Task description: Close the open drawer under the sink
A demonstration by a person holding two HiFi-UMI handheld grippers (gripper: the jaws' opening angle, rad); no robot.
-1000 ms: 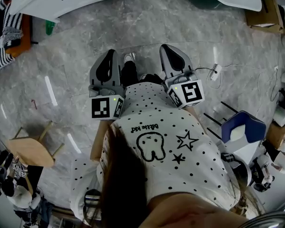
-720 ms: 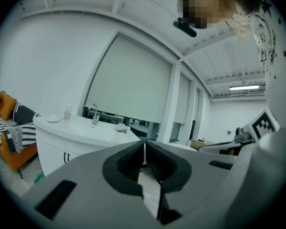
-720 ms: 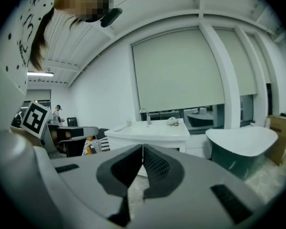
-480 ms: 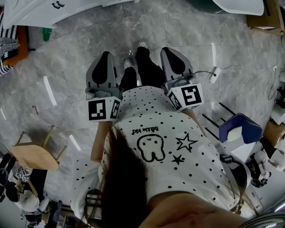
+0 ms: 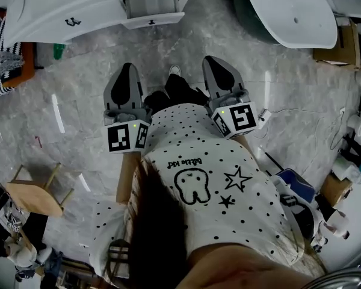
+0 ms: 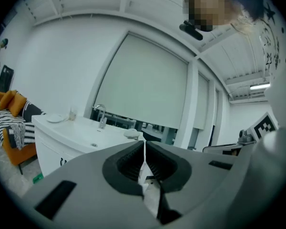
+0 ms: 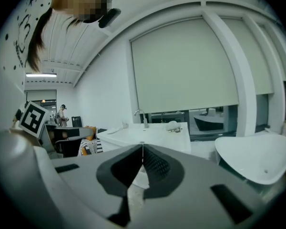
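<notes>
Head view: I see grey marbled floor (image 5: 78,101) in a white showroom, with the drawer (image 5: 151,8) standing out of the vanity (image 5: 66,11) ahead.

I count two tools. The left tool (image 5: 126,71) and the right tool (image 5: 213,65) are side by side above the floor, each with its jaws pressed together and nothing between them, as both gripper views confirm. There is one pulled-out drawer, under the sink top at the upper edge, well apart from both tools. One faucet (image 6: 102,116) rises from the vanity top. One white tub (image 5: 295,11) sits at upper right, one wooden stool (image 5: 33,194) at lower left and one orange sofa (image 5: 15,59) with a striped cloth at far left. A wide pale blind (image 7: 190,66) covers the window.
</notes>
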